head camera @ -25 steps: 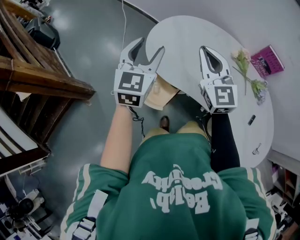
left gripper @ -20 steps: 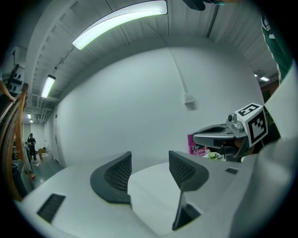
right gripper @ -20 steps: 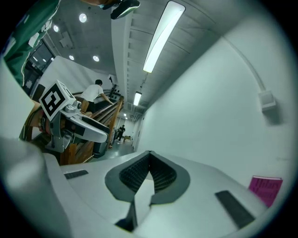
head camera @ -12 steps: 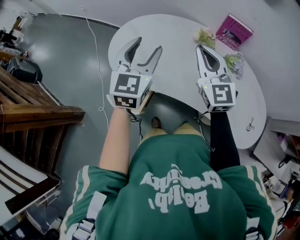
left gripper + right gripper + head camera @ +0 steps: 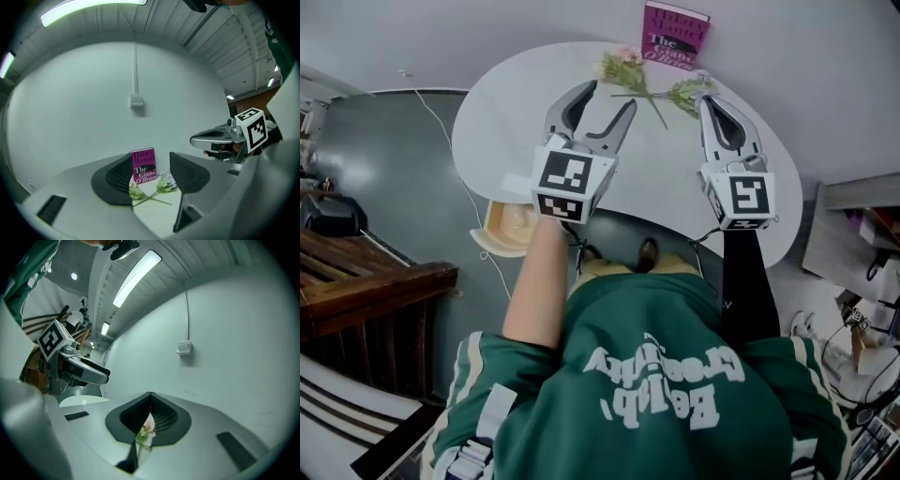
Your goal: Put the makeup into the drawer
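White table (image 5: pixel 506 122) holds a magenta book (image 5: pixel 675 36) and flowers (image 5: pixel 647 84), just beyond both claws. The left gripper (image 5: pixel 607 96) is spread and empty, the right gripper (image 5: pixel 705 99) pressed together and empty. No view shows the makeup clearly. What looks like a tan open drawer (image 5: pixel 508 225) juts out, half hidden, under the table's left edge.

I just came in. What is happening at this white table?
A person in a green top holds the left tongs open and the right tongs shut, both empty, above the white table. A magenta book and some flowers are at its far edge. No makeup is in view, so nothing is being handled yet.
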`<state>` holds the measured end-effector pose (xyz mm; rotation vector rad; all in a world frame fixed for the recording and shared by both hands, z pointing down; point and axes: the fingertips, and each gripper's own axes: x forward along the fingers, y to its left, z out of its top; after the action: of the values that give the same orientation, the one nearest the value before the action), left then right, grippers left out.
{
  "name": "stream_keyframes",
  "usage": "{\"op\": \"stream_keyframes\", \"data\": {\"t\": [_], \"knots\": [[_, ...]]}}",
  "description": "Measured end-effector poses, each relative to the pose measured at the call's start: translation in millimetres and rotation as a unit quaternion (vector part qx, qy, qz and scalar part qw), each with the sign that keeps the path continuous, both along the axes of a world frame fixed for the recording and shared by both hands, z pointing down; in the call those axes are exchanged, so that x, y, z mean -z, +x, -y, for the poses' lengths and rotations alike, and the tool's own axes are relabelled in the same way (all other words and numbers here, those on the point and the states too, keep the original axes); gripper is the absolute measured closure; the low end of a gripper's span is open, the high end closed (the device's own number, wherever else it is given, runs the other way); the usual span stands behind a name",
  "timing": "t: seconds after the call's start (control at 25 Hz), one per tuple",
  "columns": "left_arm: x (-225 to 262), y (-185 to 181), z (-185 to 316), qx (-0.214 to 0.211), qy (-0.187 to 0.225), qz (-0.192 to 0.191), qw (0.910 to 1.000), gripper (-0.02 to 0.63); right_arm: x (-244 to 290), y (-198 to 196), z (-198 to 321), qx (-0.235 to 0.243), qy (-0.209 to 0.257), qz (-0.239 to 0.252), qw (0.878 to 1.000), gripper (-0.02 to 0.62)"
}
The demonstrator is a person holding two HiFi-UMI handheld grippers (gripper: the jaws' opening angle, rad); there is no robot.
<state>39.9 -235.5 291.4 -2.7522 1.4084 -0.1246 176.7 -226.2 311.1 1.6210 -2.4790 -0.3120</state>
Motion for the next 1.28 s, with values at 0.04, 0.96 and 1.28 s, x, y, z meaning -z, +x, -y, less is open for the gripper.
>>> {"op": "stream_keyframes", "data": {"t": [0.04,0.96,1.28], "knots": [[0,15,1,-0.009,0.001,-0.001,1.0,0.337,0,15,-2,-0.008,0.002,-0.001,1.0,0.586],[-92,211,0,-0.122,-0.087,0.027,0.9883,0.348,-24,187,-36,-0.126,-0.02,0.009,0.992,0.586],[-210,250,-6,-0.119,-0.209,0.068,0.9682,0.348,-48,219,-60,-0.157,-0.043,0.012,0.987,0.586]]}}
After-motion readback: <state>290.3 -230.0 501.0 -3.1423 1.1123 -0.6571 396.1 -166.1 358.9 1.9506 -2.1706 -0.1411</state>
